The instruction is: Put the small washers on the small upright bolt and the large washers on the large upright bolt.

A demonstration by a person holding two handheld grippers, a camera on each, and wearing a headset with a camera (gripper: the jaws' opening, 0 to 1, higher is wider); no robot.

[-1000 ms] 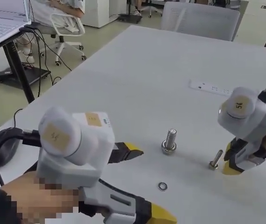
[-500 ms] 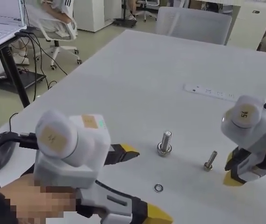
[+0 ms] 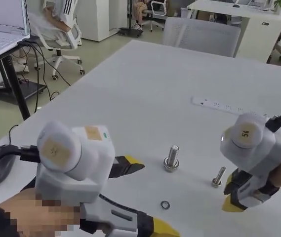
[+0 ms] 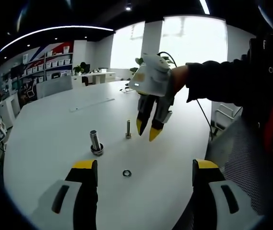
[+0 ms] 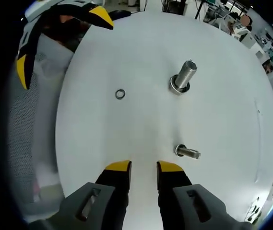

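Washer [image 3: 165, 204] lies loose on the counter [image 3: 145, 89]; left gripper [image 4: 146, 165] fingers wide apart, right gripper [image 5: 143, 166] fingers narrowly apart, empty. Best pinch its rim squarely.

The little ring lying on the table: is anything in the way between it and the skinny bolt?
Nothing visible. Bare table lies between the washer and the small bolt; the large bolt stands off to the side.

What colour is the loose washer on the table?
Silver, bare metal. The washer shows best in the right gripper view.
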